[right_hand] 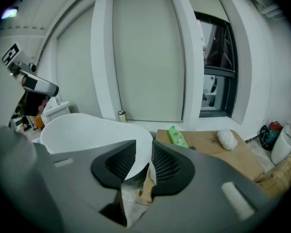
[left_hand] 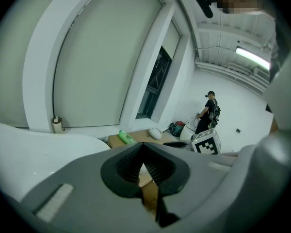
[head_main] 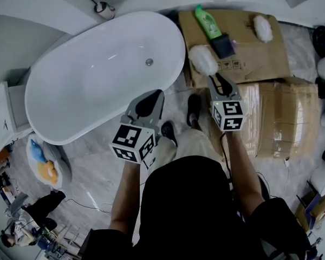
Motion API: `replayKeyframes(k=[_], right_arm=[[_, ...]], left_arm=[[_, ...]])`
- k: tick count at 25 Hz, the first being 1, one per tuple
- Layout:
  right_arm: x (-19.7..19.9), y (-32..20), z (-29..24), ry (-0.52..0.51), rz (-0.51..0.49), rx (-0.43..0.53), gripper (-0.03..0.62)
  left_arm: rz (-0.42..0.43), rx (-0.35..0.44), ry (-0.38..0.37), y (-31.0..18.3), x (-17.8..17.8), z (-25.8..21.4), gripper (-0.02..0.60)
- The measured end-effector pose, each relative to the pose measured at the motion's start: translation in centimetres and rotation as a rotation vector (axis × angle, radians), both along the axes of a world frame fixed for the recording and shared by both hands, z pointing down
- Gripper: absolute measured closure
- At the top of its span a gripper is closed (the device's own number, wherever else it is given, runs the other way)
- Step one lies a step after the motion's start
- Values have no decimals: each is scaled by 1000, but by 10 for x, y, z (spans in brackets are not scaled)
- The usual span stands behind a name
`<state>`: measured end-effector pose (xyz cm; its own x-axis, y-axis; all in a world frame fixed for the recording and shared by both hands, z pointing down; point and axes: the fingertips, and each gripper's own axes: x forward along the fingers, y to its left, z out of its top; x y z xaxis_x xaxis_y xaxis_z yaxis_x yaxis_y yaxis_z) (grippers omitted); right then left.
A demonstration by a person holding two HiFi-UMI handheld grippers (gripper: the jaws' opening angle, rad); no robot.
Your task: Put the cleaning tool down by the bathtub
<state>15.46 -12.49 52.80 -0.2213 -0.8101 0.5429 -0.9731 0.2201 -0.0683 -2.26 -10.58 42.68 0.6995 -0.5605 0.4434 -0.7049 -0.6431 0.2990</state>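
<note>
Low in the head view, the left gripper [head_main: 153, 95] had its jaws closed on nothing; the right gripper [head_main: 216, 82] held its jaws apart, empty. Just above its tips the white fluffy cleaning tool [head_main: 202, 60] lay on the cardboard [head_main: 249, 53], just beside the bathtub [head_main: 97, 75] rim. A careless swing of those tips could likely nudge it off the box edge, or knock the green bottle [head_main: 207, 21] farther up. Print on cardboard and bottle was too small to read; the marker cubes [head_main: 228, 116] bore patterns only.
</note>
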Motion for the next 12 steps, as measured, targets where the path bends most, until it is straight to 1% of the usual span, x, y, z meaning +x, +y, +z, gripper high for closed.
replayKeyframes(k=[5, 9, 12], right_arm=[[-23, 29, -38, 7, 16, 47, 499], [-48, 51, -64, 13, 0, 75, 500], [-64, 67, -85, 18, -2, 107, 507]], left_arm=[[50, 2, -11, 21, -13, -16, 581], [92, 58, -22, 33, -21, -34, 581], [122, 98, -5, 43, -25, -48, 581]])
